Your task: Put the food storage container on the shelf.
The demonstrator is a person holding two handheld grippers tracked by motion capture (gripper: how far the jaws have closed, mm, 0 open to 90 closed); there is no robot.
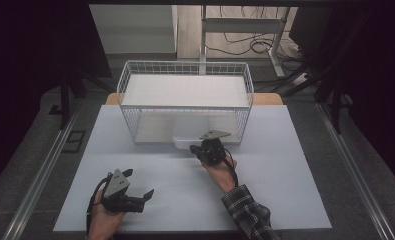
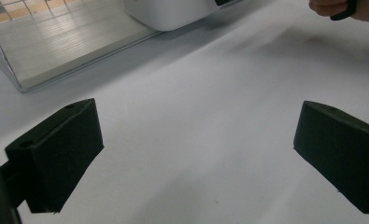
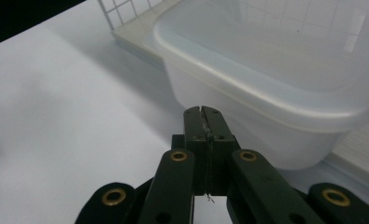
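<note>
A: Two grippers are working at the white table point(image 1: 265, 200) — where is each one sitting?

B: The left gripper point(image 1: 146, 192) is resting low near the front edge, held in the person's left hand point(image 1: 102, 220), and its jaws are standing wide apart with nothing but bare tabletop between them. The right gripper point(image 1: 194, 148) is lying farther in, its tip pointing at the white plastic tub point(image 1: 182, 141).

A: And the right one's jaws?

B: They are pressed tight together — in the right gripper view they are meeting in a single seam, holding nothing. The tips are sitting just in front of the tub's wall; whether they are touching it cannot be told.

A: Where is the tub lying?

B: It is sitting on the lower level of the white wire rack point(image 1: 185, 67), sticking out a little over the rack's front edge onto the table side. The rack is standing at the far middle of the table, with a flat white shelf on top.

A: Anything else in reach?

B: The person's plaid sleeve point(image 1: 247, 212) is coming in from the bottom right, behind the right gripper.
</note>
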